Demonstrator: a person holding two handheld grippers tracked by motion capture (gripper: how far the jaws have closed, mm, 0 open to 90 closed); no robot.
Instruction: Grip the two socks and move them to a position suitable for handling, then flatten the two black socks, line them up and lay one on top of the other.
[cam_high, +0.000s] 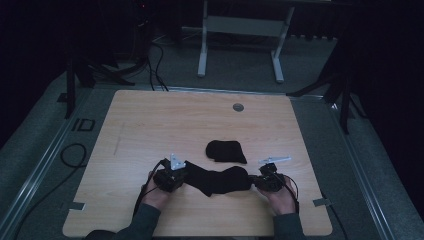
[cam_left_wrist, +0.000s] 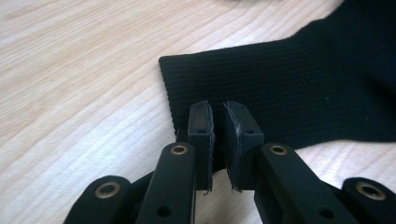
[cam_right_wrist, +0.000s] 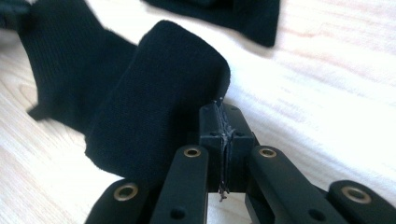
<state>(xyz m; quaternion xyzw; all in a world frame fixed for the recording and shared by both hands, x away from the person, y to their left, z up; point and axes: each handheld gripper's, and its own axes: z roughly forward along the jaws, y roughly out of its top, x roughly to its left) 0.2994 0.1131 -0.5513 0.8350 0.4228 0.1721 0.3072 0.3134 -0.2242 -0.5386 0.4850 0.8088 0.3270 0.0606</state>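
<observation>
A long black sock (cam_high: 220, 181) lies stretched across the wooden table (cam_high: 150, 125) near its front edge, between my two grippers. My left gripper (cam_high: 186, 175) is at the sock's left end. In the left gripper view its jaws (cam_left_wrist: 218, 105) stand a narrow slit apart on the ribbed cuff (cam_left_wrist: 289, 88), with dark fabric in the slit. My right gripper (cam_high: 253, 182) is at the sock's right end. In the right gripper view its pads (cam_right_wrist: 223, 106) press together on the edge of the bulging sock (cam_right_wrist: 159, 84). A second black sock (cam_high: 226, 151), folded, lies just behind.
A round grey grommet (cam_high: 238, 107) sits near the table's far edge. Behind the table stands a white desk frame (cam_high: 202, 50), with dark stand legs at both sides. A black cable loop (cam_high: 75, 155) lies on the floor at the left.
</observation>
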